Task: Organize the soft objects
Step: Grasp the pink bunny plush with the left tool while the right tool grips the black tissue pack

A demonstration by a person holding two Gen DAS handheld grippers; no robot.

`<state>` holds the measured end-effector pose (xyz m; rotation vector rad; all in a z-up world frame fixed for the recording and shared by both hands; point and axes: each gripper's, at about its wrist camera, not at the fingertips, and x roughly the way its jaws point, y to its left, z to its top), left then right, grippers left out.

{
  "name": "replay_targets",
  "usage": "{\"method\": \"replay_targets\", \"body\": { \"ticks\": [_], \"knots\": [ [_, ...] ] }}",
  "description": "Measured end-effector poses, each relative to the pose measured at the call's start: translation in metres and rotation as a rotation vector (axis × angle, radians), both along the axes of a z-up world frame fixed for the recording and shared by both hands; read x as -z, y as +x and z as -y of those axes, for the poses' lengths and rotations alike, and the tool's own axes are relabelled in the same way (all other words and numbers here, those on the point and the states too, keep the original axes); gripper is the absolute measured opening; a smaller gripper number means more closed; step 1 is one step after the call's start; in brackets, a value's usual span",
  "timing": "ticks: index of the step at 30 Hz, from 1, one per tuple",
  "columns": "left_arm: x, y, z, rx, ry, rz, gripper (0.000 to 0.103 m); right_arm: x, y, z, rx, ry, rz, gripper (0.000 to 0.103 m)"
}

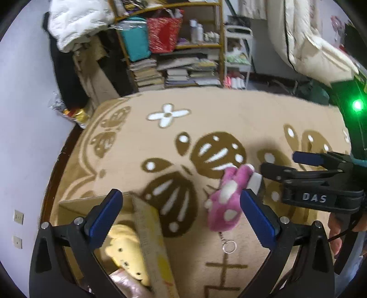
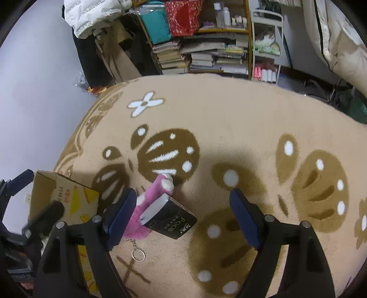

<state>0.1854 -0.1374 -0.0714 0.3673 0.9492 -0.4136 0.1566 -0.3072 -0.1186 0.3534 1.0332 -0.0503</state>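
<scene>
A pink plush toy with white spots (image 1: pixel 226 201) lies on the beige patterned rug, with a keyring (image 1: pixel 228 246) at its near end. A black box (image 2: pixel 168 217) lies against it on its right. My left gripper (image 1: pixel 181 215) is open and empty, over the edge of a cardboard box (image 1: pixel 149 240) that holds a yellow plush (image 1: pixel 125 247) and a pale pink soft thing (image 1: pixel 128 285). The pink plush sits just inside its right finger. My right gripper (image 2: pixel 183 215) is open and empty above the black box, with the pink plush (image 2: pixel 149 197) by its left finger. The right gripper also shows in the left wrist view (image 1: pixel 278 164).
The rug (image 2: pixel 229 114) covers the floor ahead. A shelf of books and bags (image 1: pixel 179 50) stands at the back, with a white rack (image 1: pixel 237 57) beside it. A white jacket (image 1: pixel 75 20) hangs at the back left. Bedding (image 1: pixel 305 36) is at the right.
</scene>
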Motion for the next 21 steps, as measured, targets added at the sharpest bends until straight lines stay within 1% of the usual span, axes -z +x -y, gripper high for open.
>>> {"method": "replay_targets", "body": {
  "ticks": [4,10,12,14,17,20,21],
  "knots": [
    [0.020,0.004,0.019,0.038,0.038,-0.074,0.101,0.013,0.003,0.008,0.015,0.053,-0.019,0.085],
    [0.043,0.001,0.036,0.083,0.118,-0.078,0.101,0.028,0.007,0.010,0.033,0.106,-0.041,0.082],
    [0.049,0.000,0.040,0.089,0.130,-0.080,0.101,0.032,0.008,0.009,0.037,0.126,-0.043,0.082],
    [0.057,0.002,0.042,0.083,0.120,-0.103,0.101,0.036,0.009,0.008,0.045,0.151,-0.043,0.082],
    [0.064,0.004,0.042,0.081,0.084,-0.145,0.101,0.042,0.009,0.005,0.050,0.167,-0.050,0.082],
    [0.072,0.009,0.041,0.062,0.057,-0.165,0.101,0.048,0.010,0.004,0.047,0.185,-0.056,0.081],
    [0.073,0.010,0.041,0.056,0.051,-0.172,0.101,0.050,0.010,0.004,0.047,0.192,-0.057,0.080]
  ]
}}
